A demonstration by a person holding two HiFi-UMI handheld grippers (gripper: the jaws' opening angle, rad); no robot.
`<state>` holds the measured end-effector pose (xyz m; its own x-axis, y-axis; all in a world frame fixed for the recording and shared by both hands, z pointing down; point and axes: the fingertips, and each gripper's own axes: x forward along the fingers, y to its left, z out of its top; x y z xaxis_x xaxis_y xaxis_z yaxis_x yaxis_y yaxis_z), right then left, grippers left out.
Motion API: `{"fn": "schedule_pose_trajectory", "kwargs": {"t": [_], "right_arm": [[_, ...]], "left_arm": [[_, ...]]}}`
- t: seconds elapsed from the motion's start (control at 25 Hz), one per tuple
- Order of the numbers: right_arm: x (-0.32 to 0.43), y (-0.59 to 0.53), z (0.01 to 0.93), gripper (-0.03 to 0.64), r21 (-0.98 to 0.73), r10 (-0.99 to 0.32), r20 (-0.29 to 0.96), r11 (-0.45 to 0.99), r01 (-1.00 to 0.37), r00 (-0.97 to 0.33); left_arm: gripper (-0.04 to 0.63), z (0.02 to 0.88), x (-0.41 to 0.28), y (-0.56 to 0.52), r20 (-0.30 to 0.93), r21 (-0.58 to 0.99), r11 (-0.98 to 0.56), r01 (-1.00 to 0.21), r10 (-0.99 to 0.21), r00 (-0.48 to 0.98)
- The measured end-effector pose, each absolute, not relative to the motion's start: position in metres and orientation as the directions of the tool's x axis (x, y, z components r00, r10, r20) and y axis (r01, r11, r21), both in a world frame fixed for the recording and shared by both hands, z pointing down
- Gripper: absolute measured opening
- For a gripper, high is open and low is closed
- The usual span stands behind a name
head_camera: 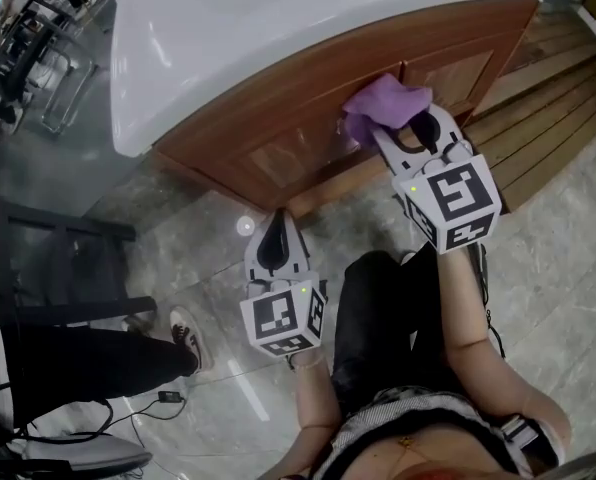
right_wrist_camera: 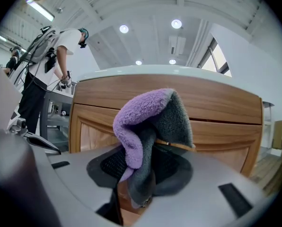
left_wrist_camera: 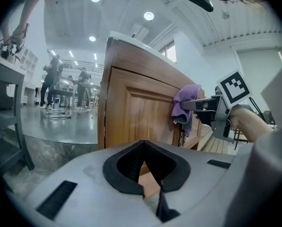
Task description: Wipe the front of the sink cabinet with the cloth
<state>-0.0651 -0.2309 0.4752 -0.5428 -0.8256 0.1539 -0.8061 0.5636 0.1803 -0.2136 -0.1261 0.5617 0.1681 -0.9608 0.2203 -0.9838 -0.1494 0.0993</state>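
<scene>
Wood panelling makes up the front of the sink cabinet, which stands under an overhanging white sink top. We note a raised frame around each door panel and a seam between the doors; in our judgement these edges will catch a dragged cloth.

Grey stone floor lies before the cabinet, and wooden decking borders it on the right. Room for sideways strokes looks good to the left along the panel. A dark metal stand and a second person's leg occupy the far left, well apart from the cabinet.

Our right gripper is raised to the upper cabinet front, just below the sink top's rim. Its fingers are clamped on the cloth. Our left gripper hangs lower, near the floor and apart from the cabinet, with its fingers closed together on nothing.

We see the cloth bunched, purple on one face and grey on the other, and it appears to touch the wood near the door seam. We judge it soft, light and limp: it will fold over instead of pushing flat. A hold near its middle, with a loose pad left forward of the fingers, should keep the hard tips off the wood.
</scene>
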Motion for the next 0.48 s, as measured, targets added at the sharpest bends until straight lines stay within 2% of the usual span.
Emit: {"fn": "schedule_pose_trajectory", "kwargs": {"t": [0.48], "right_arm": [[-0.0647,-0.2294,0.4818,0.179,0.182,-0.818,0.146,0.575,-0.798,-0.556]], "left_arm": [[0.0,0.5629,-0.2131,-0.1263,0.222,0.096,-0.131,-0.987,-0.963,0.149]]}}
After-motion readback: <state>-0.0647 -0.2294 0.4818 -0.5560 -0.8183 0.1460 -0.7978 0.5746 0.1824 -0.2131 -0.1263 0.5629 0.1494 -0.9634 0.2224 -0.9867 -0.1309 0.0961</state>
